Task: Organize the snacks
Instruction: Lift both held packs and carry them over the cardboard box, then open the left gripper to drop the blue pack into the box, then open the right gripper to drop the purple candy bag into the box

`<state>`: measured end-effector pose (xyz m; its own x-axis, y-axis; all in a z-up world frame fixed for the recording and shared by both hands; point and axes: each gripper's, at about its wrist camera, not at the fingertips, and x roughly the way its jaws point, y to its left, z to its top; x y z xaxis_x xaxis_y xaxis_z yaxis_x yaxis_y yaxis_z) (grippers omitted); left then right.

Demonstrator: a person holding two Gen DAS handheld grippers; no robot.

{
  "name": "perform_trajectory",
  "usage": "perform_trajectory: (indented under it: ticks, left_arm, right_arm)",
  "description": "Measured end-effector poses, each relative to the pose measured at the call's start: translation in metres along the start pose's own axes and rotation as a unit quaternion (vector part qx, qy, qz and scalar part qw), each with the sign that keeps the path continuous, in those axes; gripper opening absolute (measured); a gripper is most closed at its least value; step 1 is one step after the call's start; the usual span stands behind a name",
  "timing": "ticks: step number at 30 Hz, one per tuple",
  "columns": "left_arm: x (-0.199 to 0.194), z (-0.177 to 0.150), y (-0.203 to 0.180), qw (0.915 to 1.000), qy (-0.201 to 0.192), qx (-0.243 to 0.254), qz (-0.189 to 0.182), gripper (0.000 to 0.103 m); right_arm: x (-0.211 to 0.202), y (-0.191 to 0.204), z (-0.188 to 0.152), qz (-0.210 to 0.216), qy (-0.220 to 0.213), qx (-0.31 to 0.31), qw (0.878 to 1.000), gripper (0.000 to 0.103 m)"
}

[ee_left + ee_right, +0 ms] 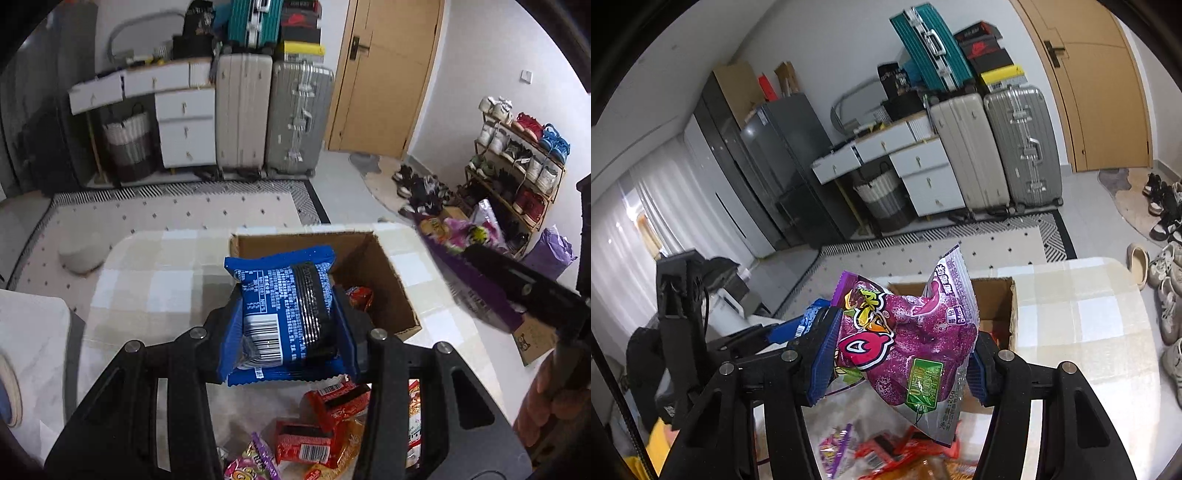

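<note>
My left gripper (290,314) is shut on a blue snack packet (284,310) with a barcode, held upright above the near rim of an open cardboard box (384,273). A red snack (360,295) lies inside the box. My right gripper (901,350) is shut on a purple candy bag (908,343), held above the table near the same box (1004,306). The right gripper and its purple bag (458,236) also show at the right of the left wrist view. Loose red packets (321,428) and a purple one (251,465) lie on the table below.
The checked tablecloth table (155,280) holds the box and the snack pile (886,454). Beyond it are a rug, suitcases (269,114), white drawers (184,125), a door and a shoe rack (517,162). A second cardboard box (535,339) sits at the table's right edge.
</note>
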<state>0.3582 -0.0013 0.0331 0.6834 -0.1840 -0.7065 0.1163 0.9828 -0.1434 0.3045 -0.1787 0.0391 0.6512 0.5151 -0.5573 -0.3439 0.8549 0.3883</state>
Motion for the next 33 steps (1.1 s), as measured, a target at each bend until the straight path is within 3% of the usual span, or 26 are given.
perform_trajectory:
  ticks: [7,17,23,33]
  left_arm:
    - [0.089,0.015,0.006,0.9984,0.056,0.002,0.0,0.041]
    - [0.174,0.022,0.002,0.9966,0.083,0.0,-0.006,0.041]
    - [0.188,0.022,0.007,0.9967,0.08,-0.005,-0.015,0.041]
    - [0.159,0.009,0.029,0.9979,0.061,-0.018,-0.004,0.044]
  right_arm:
    - [0.05,-0.022,-0.004,-0.014,0.043,0.01,0.999,0.06]
    - [0.081,-0.046,-0.013,-0.022,0.068,0.021,0.997,0.06]
    - [0.089,-0.048,-0.017,-0.027,0.075,0.019,0.997,0.06]
    - [0.107,-0.042,-0.02,-0.036,0.1,0.01,0.994,0.06]
